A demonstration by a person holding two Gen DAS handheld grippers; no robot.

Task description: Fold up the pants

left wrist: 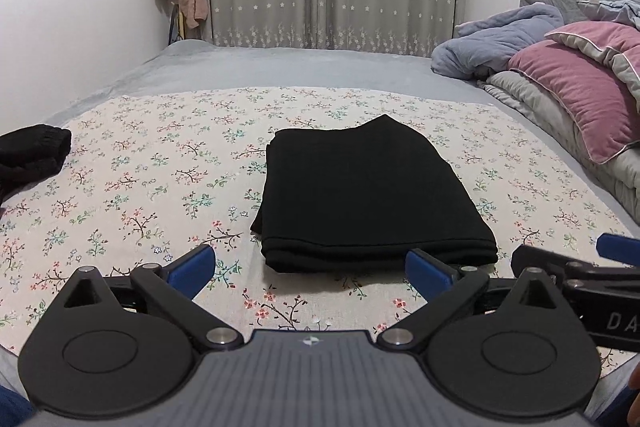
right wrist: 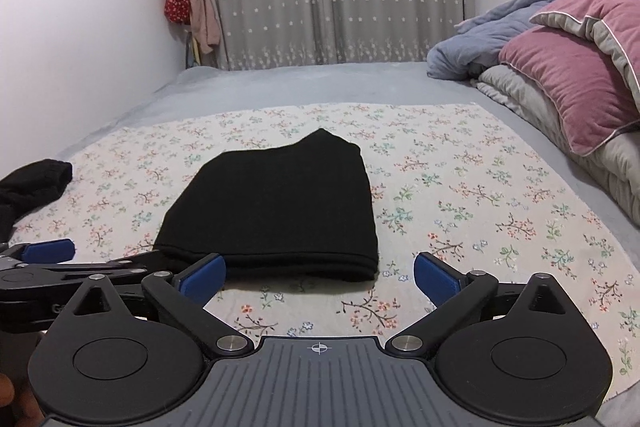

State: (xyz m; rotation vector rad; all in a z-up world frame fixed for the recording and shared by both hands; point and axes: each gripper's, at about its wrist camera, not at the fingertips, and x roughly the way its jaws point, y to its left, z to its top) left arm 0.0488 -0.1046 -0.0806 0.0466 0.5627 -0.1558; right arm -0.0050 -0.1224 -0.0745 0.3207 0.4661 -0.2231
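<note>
Black knit pants (left wrist: 360,195) lie folded into a compact rectangle on the floral sheet (left wrist: 140,187) spread over the bed. Left claw (left wrist: 310,267) and right claw (right wrist: 320,273) hang released and empty just short of the bundle's near edge, so folding looks complete (another dark garment (left wrist: 32,155) waits at the left edge).

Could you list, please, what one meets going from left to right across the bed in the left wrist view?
Crumpled black garment → folded black pants on the floral cloth → blue blanket → pink pillow.
</note>
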